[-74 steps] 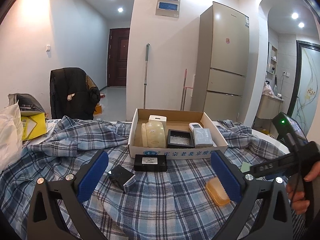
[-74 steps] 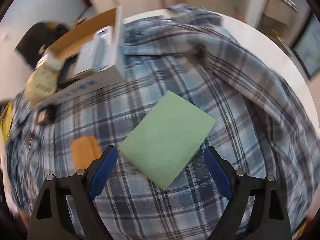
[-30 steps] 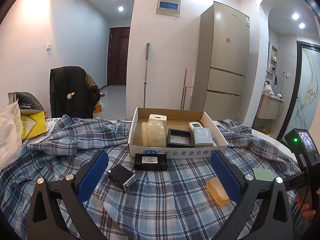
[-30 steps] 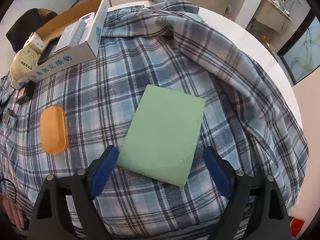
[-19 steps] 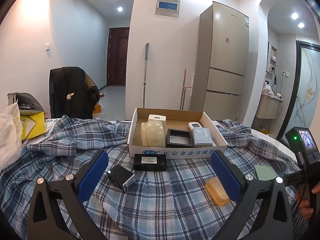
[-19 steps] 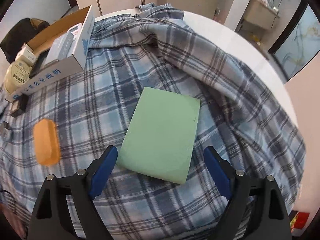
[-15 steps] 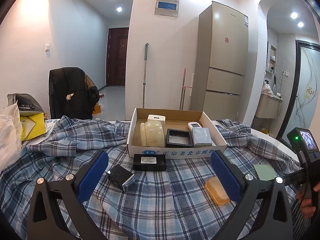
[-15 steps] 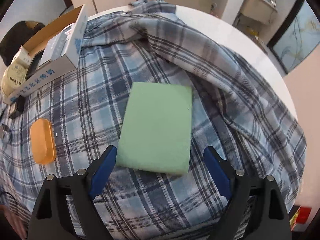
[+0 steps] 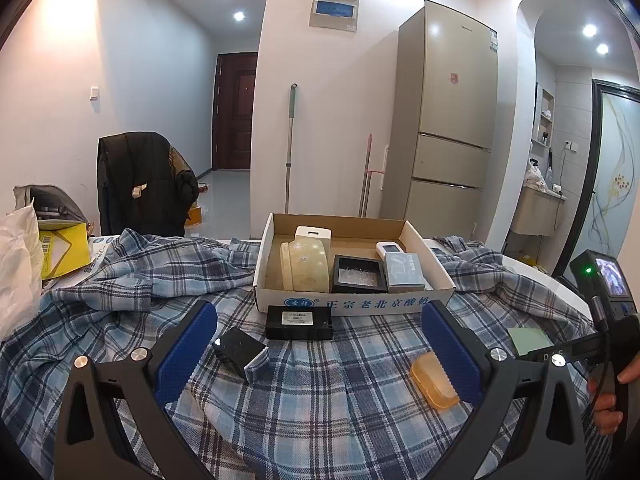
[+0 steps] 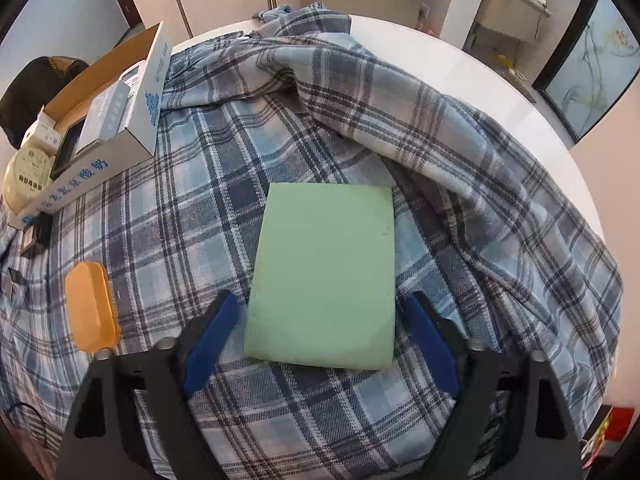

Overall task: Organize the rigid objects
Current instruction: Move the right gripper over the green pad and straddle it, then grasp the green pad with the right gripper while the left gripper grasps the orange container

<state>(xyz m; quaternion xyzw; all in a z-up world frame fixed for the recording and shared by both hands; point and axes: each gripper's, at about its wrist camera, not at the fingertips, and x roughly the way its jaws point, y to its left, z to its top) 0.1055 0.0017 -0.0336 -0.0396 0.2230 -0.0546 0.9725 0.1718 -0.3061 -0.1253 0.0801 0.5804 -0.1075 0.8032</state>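
A flat green pad (image 10: 324, 276) lies on the plaid cloth, and its near end sits between the blue pads of my right gripper (image 10: 320, 328). That gripper points steeply down and its jaws are closing; a thin gap still shows on each side of the pad. From the left wrist view the green pad (image 9: 528, 340) shows at the right. My left gripper (image 9: 318, 346) hovers open over the cloth, holding nothing. Beyond it lie a small black box (image 9: 240, 354), a flat black box (image 9: 299, 322) and an orange case (image 9: 434, 378). The cardboard box (image 9: 352, 304) holds several items.
The plaid cloth (image 10: 460, 152) bunches into a ridge behind the green pad and covers a round white table (image 10: 532, 116). The orange case (image 10: 90, 306) lies left of the right gripper. A person's hand (image 9: 608, 400) holds the right tool. Bags (image 9: 24, 264) sit at the far left.
The right gripper rolled, so the green pad now lies straight between its pads, and the jaws have narrowed toward the pad's edges. The left gripper and the other objects have not moved.
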